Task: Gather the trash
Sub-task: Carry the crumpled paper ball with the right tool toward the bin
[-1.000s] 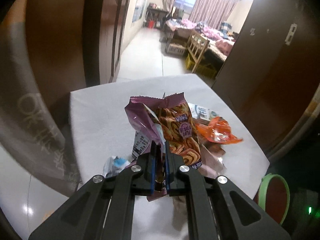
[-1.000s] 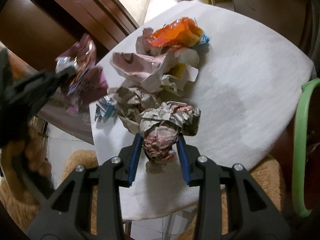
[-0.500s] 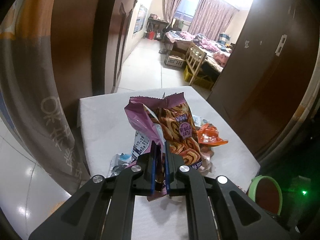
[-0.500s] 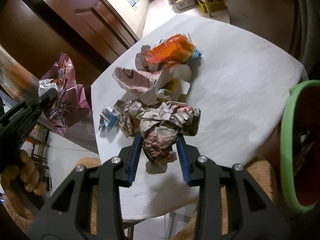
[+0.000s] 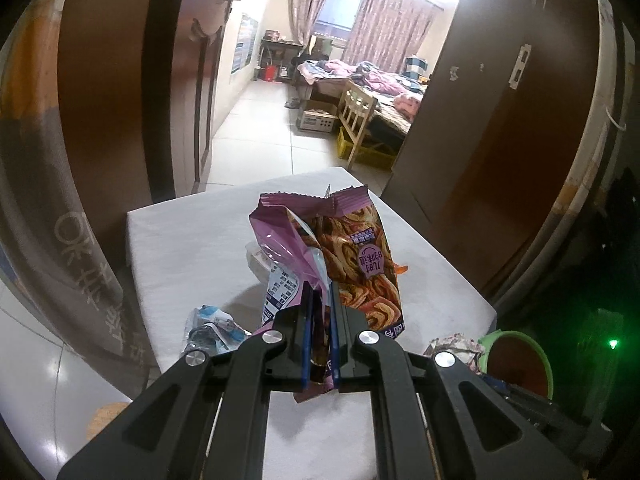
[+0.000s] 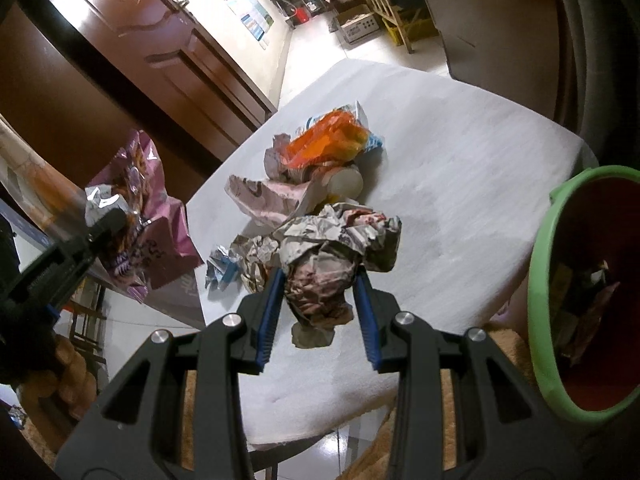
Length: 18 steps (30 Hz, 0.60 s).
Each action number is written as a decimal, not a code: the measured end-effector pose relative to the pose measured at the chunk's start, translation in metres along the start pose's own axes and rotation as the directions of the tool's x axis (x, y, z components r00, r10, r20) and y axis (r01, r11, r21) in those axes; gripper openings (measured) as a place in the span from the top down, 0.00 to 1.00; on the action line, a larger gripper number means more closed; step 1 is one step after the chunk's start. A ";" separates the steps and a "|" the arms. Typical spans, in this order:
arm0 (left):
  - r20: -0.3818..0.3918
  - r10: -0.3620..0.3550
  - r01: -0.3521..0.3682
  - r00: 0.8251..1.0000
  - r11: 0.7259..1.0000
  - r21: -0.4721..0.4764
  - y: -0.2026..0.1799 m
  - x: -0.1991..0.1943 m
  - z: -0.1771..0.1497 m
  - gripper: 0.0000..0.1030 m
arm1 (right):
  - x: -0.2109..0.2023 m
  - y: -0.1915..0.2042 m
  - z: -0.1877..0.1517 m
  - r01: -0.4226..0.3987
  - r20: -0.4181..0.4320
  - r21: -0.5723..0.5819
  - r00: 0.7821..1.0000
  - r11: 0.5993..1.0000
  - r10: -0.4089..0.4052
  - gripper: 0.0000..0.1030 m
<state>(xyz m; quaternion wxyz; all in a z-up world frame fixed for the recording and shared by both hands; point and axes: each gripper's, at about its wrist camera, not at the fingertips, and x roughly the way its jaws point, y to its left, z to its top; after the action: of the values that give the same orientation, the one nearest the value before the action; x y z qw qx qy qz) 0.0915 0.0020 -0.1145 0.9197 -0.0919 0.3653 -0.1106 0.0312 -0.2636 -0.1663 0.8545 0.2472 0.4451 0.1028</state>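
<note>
The purple snack bag (image 5: 352,256) stands upright in my left gripper (image 5: 320,320), whose jaws are pressed nearly together on its lower edge, holding it clear above the white table (image 5: 192,248). My right gripper (image 6: 318,300) is clamped on a crumpled paper wad (image 6: 328,264), its blue pads (image 6: 270,308) set a little apart against both sides of the wad, lifted over the near part of the table. Behind it the remaining pile lies on the cloth, an orange wrapper (image 6: 324,144) farthest back and a small blue-and-white scrap (image 6: 222,270) at the left, while the green-rimmed bin (image 6: 548,280) stands just beside the table's right edge.
</note>
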 end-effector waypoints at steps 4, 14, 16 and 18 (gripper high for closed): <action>0.011 0.005 -0.005 1.000 1.000 0.014 -0.001 -0.005 -0.002 0.96 | -0.007 -0.001 0.001 -0.012 0.014 0.005 1.000 1.000 0.012 0.66; 0.042 0.005 -0.006 0.999 1.000 0.029 -0.009 -0.020 -0.001 0.96 | -0.024 -0.007 0.006 -0.020 0.059 0.027 0.998 0.999 0.018 0.66; 0.052 0.000 -0.002 0.999 0.999 0.034 -0.012 -0.023 -0.001 0.96 | -0.031 -0.009 0.006 -0.016 0.074 0.031 0.997 0.999 0.013 0.66; 0.054 -0.005 0.003 0.999 0.999 0.038 -0.016 -0.024 -0.001 0.96 | -0.038 -0.012 0.007 -0.016 0.091 0.039 0.996 0.999 0.012 0.66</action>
<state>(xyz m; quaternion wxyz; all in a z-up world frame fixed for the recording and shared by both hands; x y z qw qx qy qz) 0.0715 -0.0068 -0.0958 0.9306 -0.0782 0.3379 -0.1169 0.0141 -0.2910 -0.1422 0.8681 0.2718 0.4059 0.0886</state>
